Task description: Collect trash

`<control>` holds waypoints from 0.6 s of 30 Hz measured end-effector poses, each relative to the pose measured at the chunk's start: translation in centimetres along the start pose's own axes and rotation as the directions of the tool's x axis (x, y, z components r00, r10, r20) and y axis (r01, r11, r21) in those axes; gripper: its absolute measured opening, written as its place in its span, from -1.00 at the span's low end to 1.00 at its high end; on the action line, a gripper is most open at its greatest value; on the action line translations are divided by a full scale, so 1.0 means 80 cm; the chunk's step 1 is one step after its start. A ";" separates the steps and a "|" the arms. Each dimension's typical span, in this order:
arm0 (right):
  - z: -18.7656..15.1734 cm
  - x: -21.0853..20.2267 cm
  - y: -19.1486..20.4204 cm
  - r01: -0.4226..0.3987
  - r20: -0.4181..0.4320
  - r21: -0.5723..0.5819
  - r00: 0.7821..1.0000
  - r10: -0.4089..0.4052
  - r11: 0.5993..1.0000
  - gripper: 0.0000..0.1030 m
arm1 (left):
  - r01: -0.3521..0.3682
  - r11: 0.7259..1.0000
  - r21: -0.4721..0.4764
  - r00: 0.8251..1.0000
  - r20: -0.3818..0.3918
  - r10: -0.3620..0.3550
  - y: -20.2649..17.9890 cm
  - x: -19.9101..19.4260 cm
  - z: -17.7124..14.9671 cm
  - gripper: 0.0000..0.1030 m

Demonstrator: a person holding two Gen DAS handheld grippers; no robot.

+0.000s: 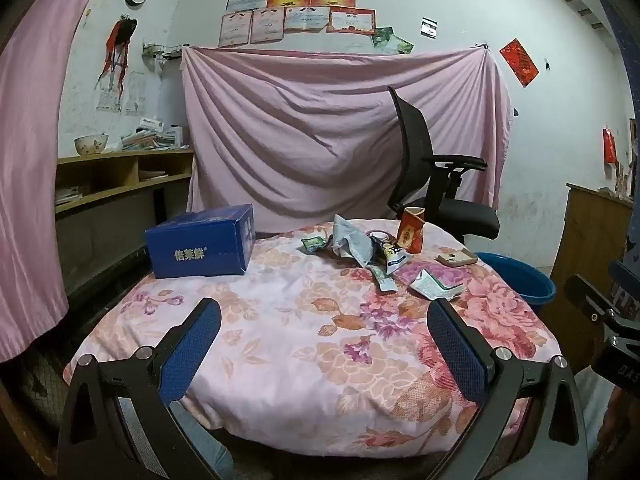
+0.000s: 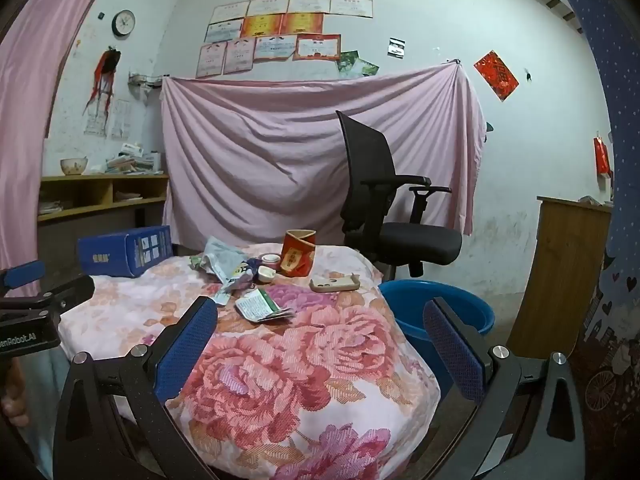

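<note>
Trash lies at the far side of a table with a floral cloth [image 1: 280, 320]: a crumpled grey bag [image 1: 352, 242], a red paper carton [image 1: 412, 230], a green-white wrapper [image 1: 434, 284] and small packets [image 1: 386, 278]. In the right wrist view the grey bag [image 2: 224, 260], red carton [image 2: 298, 258] and green-white wrapper [image 2: 260, 306] show too. A blue plastic basin [image 2: 440, 312] stands on the floor right of the table. My left gripper [image 1: 324, 308] is open and empty over the table's near half. My right gripper [image 2: 320, 310] is open and empty, just short of the wrapper.
A blue cardboard box [image 1: 202, 246] sits on the table's far left. A tan phone case [image 1: 456, 258] lies at the far right. A black office chair [image 1: 432, 184] stands behind the table before a pink sheet. Wooden shelves [image 1: 120, 176] are on the left.
</note>
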State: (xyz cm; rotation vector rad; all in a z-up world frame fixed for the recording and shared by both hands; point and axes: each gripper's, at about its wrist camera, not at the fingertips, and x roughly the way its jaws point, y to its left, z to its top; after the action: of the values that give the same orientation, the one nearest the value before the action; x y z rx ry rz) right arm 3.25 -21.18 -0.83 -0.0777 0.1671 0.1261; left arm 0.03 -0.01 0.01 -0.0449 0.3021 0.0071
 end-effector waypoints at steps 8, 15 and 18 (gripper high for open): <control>-0.001 0.001 0.000 0.006 0.002 0.002 1.000 -0.006 1.000 1.00 | 0.005 1.000 0.004 1.000 0.005 -0.005 -0.002 0.000 -0.001 0.97; -0.001 0.000 0.001 0.001 0.003 -0.003 1.000 -0.001 1.000 1.00 | 0.009 1.000 0.017 1.000 0.008 -0.009 -0.008 0.002 -0.002 0.97; -0.001 0.000 -0.001 0.001 0.004 -0.003 1.000 -0.001 1.000 1.00 | 0.001 1.000 -0.002 1.000 0.003 -0.001 0.000 0.000 0.000 0.97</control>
State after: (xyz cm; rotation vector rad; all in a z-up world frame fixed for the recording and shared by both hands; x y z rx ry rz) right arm 3.26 -21.26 -0.93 -0.0804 0.1633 0.1250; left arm 0.02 0.00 0.00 -0.0466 0.2990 0.0068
